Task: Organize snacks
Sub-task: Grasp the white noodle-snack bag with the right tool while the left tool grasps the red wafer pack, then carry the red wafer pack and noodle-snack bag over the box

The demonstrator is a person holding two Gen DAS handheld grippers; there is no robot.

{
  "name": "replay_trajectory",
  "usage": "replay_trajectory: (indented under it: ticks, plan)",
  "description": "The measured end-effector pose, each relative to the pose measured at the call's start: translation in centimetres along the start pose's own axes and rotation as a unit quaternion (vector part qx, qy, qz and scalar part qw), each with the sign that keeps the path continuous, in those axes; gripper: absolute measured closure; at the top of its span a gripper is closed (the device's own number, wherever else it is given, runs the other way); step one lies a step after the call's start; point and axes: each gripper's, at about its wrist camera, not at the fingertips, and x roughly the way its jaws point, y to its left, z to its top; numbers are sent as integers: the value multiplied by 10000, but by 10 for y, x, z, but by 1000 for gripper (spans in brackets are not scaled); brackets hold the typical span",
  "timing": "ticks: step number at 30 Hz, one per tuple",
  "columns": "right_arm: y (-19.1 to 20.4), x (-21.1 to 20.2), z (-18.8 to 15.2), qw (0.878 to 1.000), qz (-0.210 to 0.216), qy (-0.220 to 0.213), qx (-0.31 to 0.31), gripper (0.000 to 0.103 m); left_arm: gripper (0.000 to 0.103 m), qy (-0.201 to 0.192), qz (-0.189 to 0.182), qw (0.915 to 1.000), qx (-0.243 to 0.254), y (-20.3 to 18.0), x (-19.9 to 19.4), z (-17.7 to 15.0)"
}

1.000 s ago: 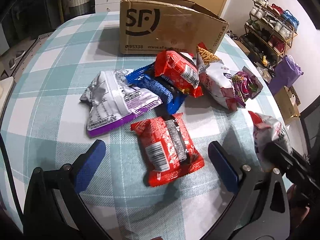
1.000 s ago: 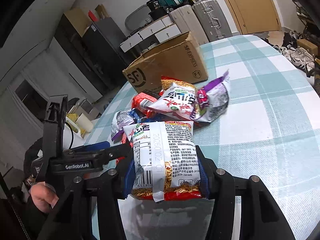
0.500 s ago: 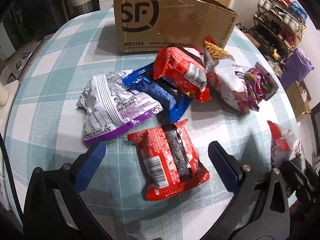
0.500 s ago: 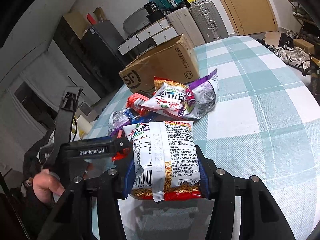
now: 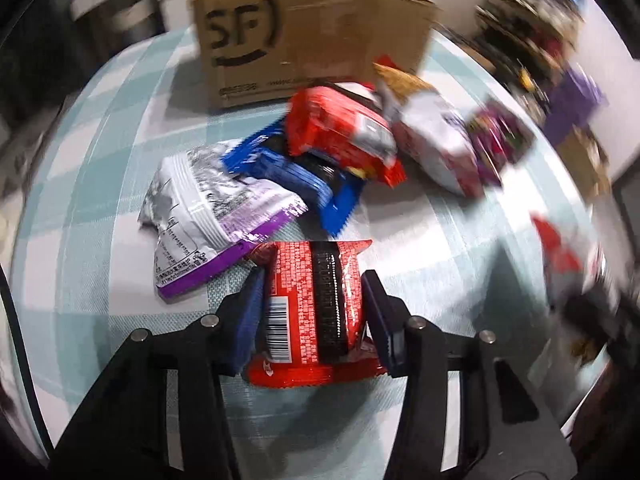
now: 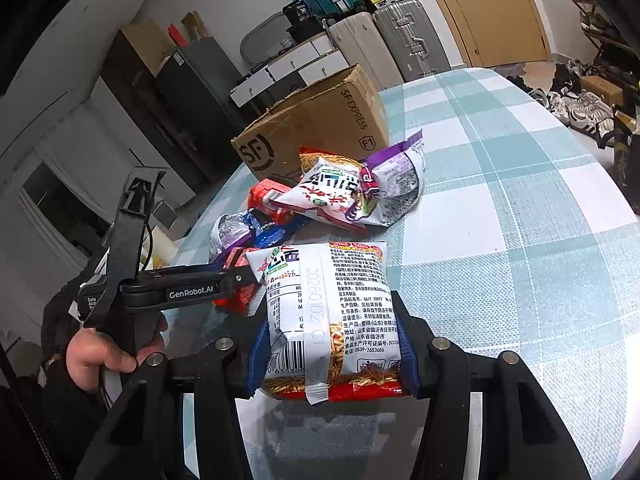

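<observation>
Here the pick-up step is under way on both sides. The left gripper [image 5: 314,312] has just been closing, and its blue pads now press the two long edges of the red foil snack packet with a black centre stripe [image 5: 316,300], which lies flat on the teal-and-white checked tablecloth [image 5: 440,248] at the near edge of the pile. The right gripper [image 6: 330,354] is clamped on the white noodle-snack bag with a red bottom seam [image 6: 332,312], carried above the cloth with its printed back facing the camera.

Beyond the held packet lie a silver-and-purple crinkled bag [image 5: 208,216], a blue wrapper [image 5: 296,176] and a second red packet [image 5: 340,132] leaning on the blue one; a white-and-red bag [image 5: 436,140] and a small purple bag [image 5: 500,140] lie to the right. The brown cardboard box with the black printed logo [image 5: 312,32] stands open-topped behind them all.

As I judge it, the next move is to lift the red packet straight up, clear of the purple bag's corner that touches it, then carry both loads over the box rim and release. The foil is slippery and puffy, so the grip needs to hold firm during the lift.
</observation>
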Motion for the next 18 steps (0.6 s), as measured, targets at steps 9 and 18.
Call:
replay_trajectory:
  ticks: [9,18]
  plan:
    - [19,-1,-1,9997,-125,18,-228,50,57,11,-458,9987,-241,16,-12,-10]
    - [38,-3,6,9991,-165,40,-387,50,57,-192,-700,9967,-354,27,-43,-22]
